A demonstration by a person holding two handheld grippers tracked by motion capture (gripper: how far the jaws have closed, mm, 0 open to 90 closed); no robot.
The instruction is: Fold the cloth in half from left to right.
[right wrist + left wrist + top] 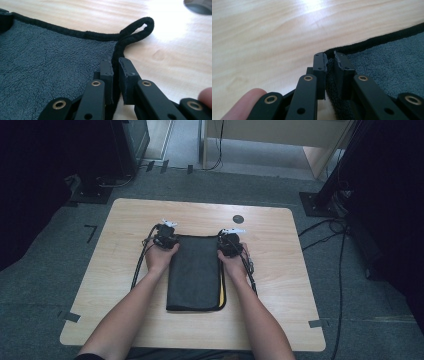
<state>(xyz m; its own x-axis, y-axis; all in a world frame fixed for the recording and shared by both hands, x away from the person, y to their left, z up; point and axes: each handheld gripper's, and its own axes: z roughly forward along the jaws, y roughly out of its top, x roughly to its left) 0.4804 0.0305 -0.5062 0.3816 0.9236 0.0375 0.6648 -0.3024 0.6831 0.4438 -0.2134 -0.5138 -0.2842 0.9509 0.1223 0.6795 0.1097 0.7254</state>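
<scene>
A dark grey towel (195,270) with black trim lies folded on the wooden table (285,275), a yellow layer (222,292) peeking out along its right edge. My left gripper (165,239) sits at the towel's far left corner. In the left gripper view its jaws (330,56) are shut on the corner of the towel (387,60). My right gripper (230,242) is at the far right corner. There its jaws (115,62) pinch the black trim of the towel (50,62), just behind a small hanging loop (140,27).
A small dark round disc (238,218) lies on the table just beyond the right gripper. Cables (140,265) trail from both grippers along the towel's sides. Dark stands and floor cables (340,235) surround the table on grey carpet.
</scene>
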